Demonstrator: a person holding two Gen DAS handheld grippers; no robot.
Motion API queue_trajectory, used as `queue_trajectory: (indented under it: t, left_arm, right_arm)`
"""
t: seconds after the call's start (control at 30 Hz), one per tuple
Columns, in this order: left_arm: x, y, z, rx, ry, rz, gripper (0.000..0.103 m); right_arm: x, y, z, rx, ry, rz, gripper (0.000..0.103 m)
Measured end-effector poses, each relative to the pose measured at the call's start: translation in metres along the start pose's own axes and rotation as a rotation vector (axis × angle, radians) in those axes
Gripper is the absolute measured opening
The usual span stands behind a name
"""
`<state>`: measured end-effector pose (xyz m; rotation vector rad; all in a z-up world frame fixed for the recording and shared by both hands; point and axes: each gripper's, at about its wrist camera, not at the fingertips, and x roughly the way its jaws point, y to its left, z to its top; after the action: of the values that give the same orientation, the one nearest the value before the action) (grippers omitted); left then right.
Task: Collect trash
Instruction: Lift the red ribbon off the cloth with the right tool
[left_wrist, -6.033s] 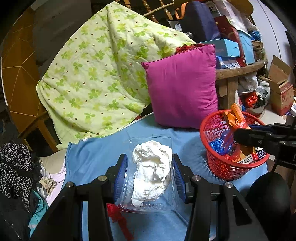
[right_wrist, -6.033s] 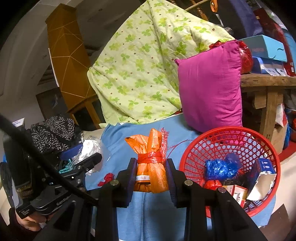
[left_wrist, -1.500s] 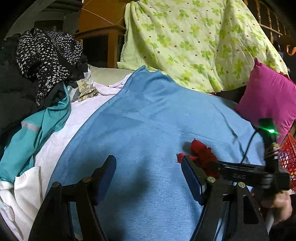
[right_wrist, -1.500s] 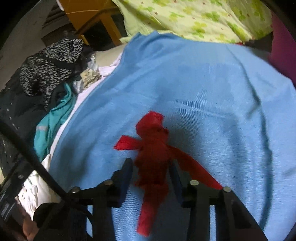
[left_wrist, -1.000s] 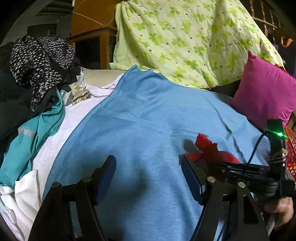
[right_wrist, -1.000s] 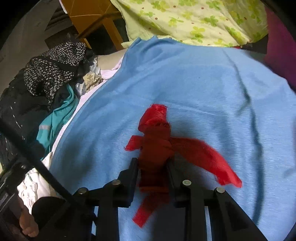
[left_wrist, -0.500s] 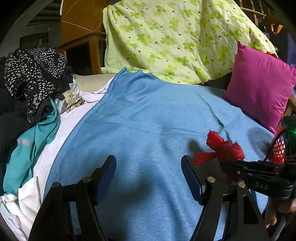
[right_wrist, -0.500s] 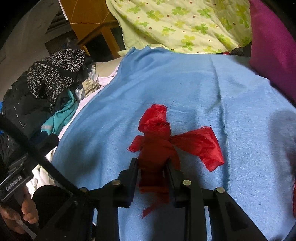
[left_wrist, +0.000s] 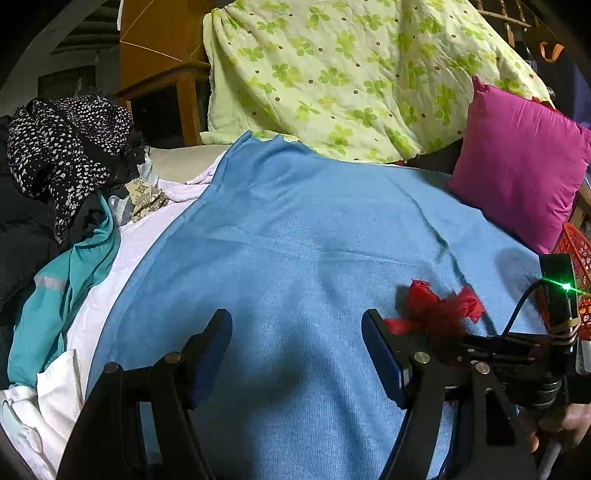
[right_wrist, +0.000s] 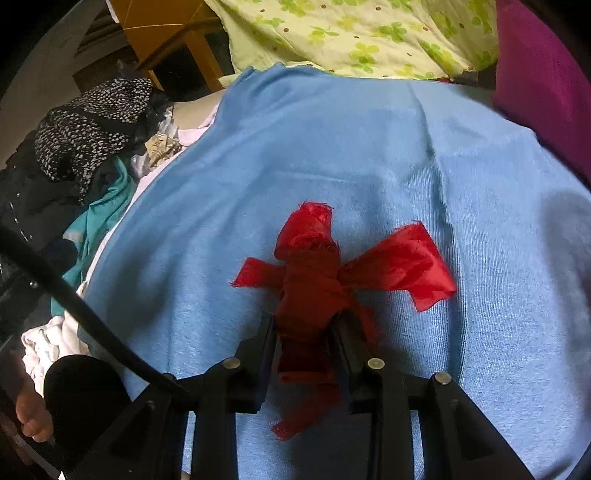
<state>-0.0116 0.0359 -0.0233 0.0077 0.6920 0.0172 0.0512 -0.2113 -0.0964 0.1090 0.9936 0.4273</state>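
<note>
A knotted red ribbon scrap (right_wrist: 306, 284) sits between the pads of my right gripper (right_wrist: 303, 325), which press on its bunched middle while the jaws are just beginning to open. Its loose tails hang over the blue cloth (right_wrist: 332, 147). In the left wrist view the same red ribbon (left_wrist: 436, 310) shows at the right, held by the right gripper (left_wrist: 439, 336) with a hand below it. My left gripper (left_wrist: 295, 325) stands open over the blue cloth (left_wrist: 295, 229) with nothing between its fingers. The rim of a red basket (left_wrist: 578, 251) shows at the right edge.
A magenta pillow (left_wrist: 517, 162) leans at the back right, beside a green clover quilt (left_wrist: 351, 74). A heap of clothes (left_wrist: 66, 155) with a teal jacket (left_wrist: 62, 280) lies along the left. A wooden cabinet (left_wrist: 162, 55) stands behind.
The right gripper closed on the red ribbon, lifted it off the blue cloth and carried it rightward toward the basket side. The left gripper stayed open and almost still.
</note>
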Motion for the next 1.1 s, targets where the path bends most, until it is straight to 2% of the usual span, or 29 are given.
queue_trajectory:
  t: [0.17,0.2,0.23,0.27,0.37,0.47,0.5,0.53,0.63,0.9,1.1]
  left_arm:
    - [0.002,-0.002,-0.002,0.0,0.008,0.003,0.073]
    - [0.002,-0.002,-0.002,0.001,0.01,0.003,0.073]
    - [0.001,-0.003,-0.003,0.002,0.011,0.002,0.073]
    - [0.001,-0.003,-0.003,0.003,0.013,0.003,0.073]
    - [0.001,-0.003,-0.003,0.003,0.017,0.003,0.073]
    - [0.003,-0.004,-0.004,0.002,0.025,0.004,0.073]
    - [0.003,-0.005,-0.004,0.002,0.028,0.004,0.073]
    - [0.004,-0.005,-0.004,0.002,0.03,0.005,0.073]
    - [0.004,-0.006,-0.005,0.006,0.033,0.007,0.073]
    - [0.003,-0.009,-0.004,0.012,0.04,0.011,0.073]
    - [0.003,-0.011,-0.004,0.012,0.05,0.012,0.073]
  right_arm:
    - [0.001,-0.004,-0.001,0.018,0.0,0.002,0.037]
    - [0.0,-0.005,0.0,0.026,0.0,0.0,0.04]
    - [0.0,-0.006,0.0,0.034,0.002,0.001,0.052]
    - [0.0,-0.007,0.0,0.046,0.001,0.003,0.057]
    - [-0.005,-0.008,0.001,0.055,-0.028,0.015,0.057]
    - [-0.007,-0.001,0.002,0.017,-0.041,0.003,0.055]
    - [-0.006,0.001,0.001,0.006,-0.039,-0.002,0.045]
    - [-0.004,0.002,0.002,-0.001,-0.032,-0.004,0.039]
    - [0.003,0.002,0.001,0.003,-0.008,-0.014,0.035]
    - [0.003,0.0,0.001,0.006,-0.013,0.001,0.031]
    - [-0.009,0.0,0.001,-0.002,-0.051,0.011,0.031]
